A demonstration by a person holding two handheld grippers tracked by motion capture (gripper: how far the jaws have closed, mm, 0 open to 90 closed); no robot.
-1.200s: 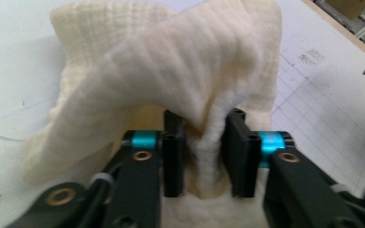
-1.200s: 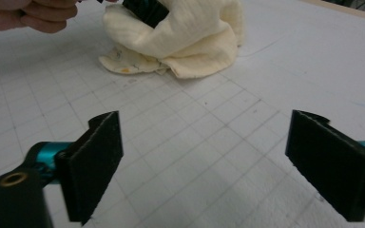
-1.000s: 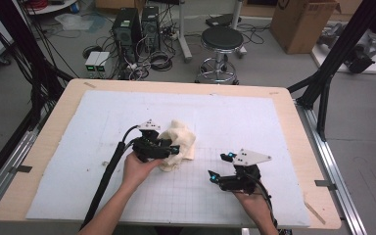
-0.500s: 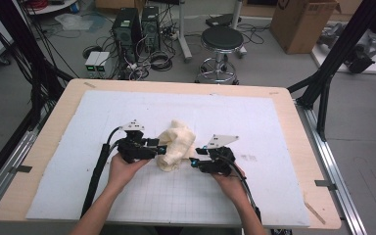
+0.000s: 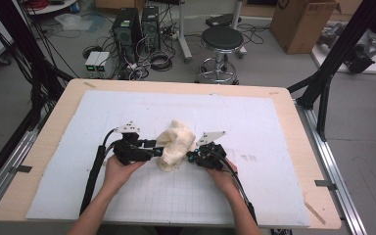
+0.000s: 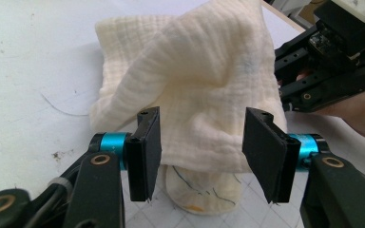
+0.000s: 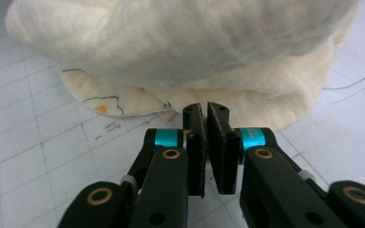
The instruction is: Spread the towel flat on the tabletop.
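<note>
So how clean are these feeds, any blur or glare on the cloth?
High view: even room light, no glare, cloth small and soft in detail. Left gripper view: weave sharp, the tool crisp, soft shadow under the cloth. Right gripper view: tool sharp, cloth top near the upper edge hazy and out of focus.

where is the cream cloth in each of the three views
High view: the cream cloth lies bunched at the middle of the white mat, between the left gripper and the right gripper.
Left gripper view: it takes up the centre and top, behind the open jaws.
Right gripper view: it spans the top, just beyond the shut jaws.
Shared landmark: the cloth's lower layer with dark line marks and an orange spot.
</note>
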